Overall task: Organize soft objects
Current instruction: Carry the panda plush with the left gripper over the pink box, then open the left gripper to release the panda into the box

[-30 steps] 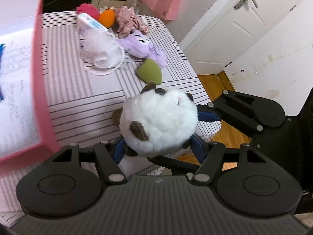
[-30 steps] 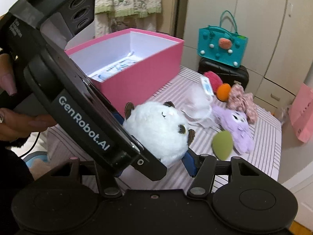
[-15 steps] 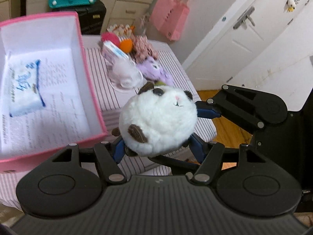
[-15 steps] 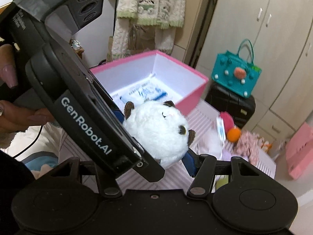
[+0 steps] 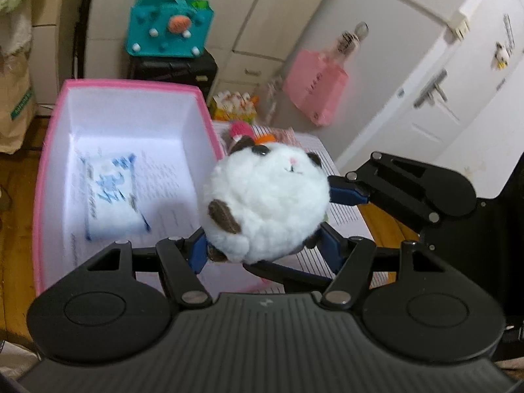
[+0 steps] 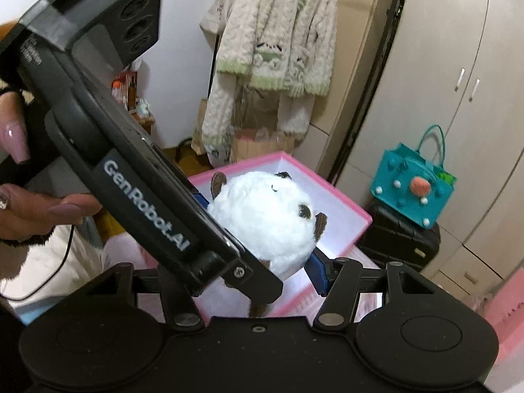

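Observation:
A round white plush animal with brown ears [image 5: 268,203] is held in the air by both grippers at once. My left gripper [image 5: 265,249] is shut on it from below. My right gripper [image 6: 262,255] is shut on it too, crossing the left one; the plush shows in the right wrist view [image 6: 265,219]. It hangs beside and above the right wall of the open pink box [image 5: 49,150], also seen in the right wrist view [image 6: 344,203]. A blue-printed white tissue pack [image 5: 108,196] lies inside the box. Other soft toys [image 5: 242,129] lie behind the plush, mostly hidden.
The striped table [image 5: 344,216] is under the box. A teal bag [image 5: 168,28] sits on a black case [image 5: 177,70] beyond it. A pink bag [image 5: 314,91] hangs at the cupboards. A knitted sweater [image 6: 275,49] hangs on the wall.
Both grippers have risen with the plush and swung left toward the box. The box interior has come fully into view and the table toys have dropped behind the plush.

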A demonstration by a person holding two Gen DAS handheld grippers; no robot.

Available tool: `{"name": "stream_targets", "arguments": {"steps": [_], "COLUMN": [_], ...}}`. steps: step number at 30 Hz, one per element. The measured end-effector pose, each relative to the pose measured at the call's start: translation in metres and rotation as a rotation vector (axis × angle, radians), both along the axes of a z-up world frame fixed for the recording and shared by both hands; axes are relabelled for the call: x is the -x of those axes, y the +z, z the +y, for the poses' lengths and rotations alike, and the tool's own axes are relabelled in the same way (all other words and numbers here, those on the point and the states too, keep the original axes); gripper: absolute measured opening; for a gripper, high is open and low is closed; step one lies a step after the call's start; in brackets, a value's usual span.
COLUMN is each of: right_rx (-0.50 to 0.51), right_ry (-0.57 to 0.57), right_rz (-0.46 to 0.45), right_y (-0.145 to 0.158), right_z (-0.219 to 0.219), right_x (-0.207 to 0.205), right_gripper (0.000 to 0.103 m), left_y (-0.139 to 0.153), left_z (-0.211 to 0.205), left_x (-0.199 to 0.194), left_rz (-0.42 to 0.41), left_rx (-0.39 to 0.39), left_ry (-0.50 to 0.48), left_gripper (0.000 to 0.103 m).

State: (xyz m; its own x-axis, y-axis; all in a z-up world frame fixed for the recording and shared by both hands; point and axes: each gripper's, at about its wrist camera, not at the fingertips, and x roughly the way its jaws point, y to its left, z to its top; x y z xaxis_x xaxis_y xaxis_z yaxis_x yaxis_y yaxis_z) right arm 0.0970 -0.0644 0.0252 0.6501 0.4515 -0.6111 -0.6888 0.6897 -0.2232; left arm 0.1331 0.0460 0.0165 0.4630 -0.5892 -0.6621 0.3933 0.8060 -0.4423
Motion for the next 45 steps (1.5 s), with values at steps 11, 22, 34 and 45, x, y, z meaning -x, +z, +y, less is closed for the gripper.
{"name": "stream_targets", "arguments": {"steps": [11, 22, 34, 45], "right_rx": [-0.058, 0.039, 0.201, 0.127], "right_ry": [0.028, 0.037, 0.019, 0.002], "right_rz": [0.119, 0.222, 0.148, 0.14], "right_y": [-0.03, -0.075, -0.094, -0.079], "right_z": [0.024, 0.042, 0.056, 0.031], "right_x": [-0.088, -0.138, -0.132, -0.116], "right_gripper": [0.064, 0.063, 0.063, 0.056], "left_y": [-0.013, -0.078, -0.102, -0.079], "left_z": [0.036, 0.031, 0.031, 0.05], "left_x": [-0.074, -0.142, -0.161, -0.137], "left_rz": [0.051, 0.242, 0.316, 0.199], "left_rx": [0.012, -0.086, -0.093, -0.124], "left_ry": [0.132, 0.214, 0.224, 0.259], "left_gripper": [0.065, 0.065, 0.067, 0.065]}}
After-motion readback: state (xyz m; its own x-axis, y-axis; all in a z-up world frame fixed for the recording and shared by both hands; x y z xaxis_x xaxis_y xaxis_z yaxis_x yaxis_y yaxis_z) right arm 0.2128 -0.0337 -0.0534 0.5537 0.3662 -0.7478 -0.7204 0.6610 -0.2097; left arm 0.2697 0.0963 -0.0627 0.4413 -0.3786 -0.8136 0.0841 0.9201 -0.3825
